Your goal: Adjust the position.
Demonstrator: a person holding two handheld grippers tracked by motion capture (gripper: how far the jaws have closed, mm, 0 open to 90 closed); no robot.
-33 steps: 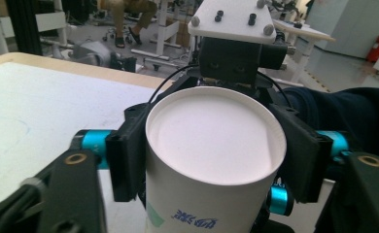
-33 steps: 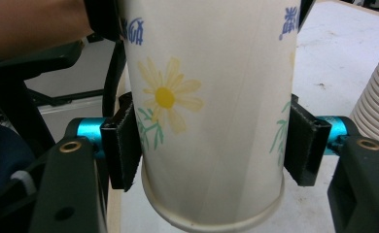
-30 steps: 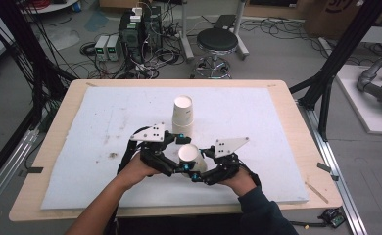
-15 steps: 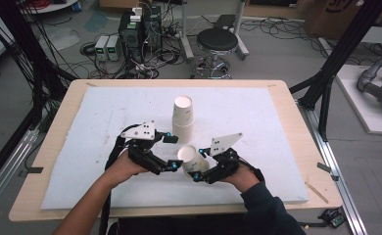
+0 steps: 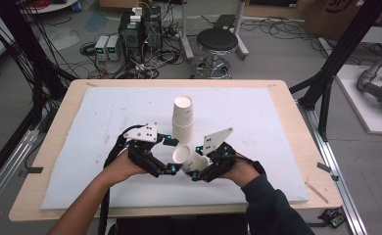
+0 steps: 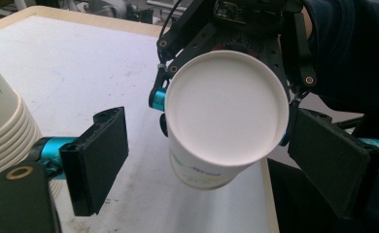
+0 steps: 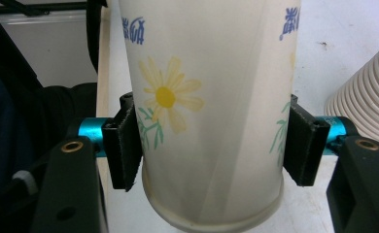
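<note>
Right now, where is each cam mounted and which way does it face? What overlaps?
High view: above the person's side, looking forward and down on the table; both forearms, left tongs and right tongs come in from below.
Left gripper view: rides the left tongs, looking along open jaws at the paper cup; a dark sleeve behind.
Right gripper view: rides the right tongs, jaws clamped on that cup.
Shared: the cup and the cup stack appear in all three.
</note>
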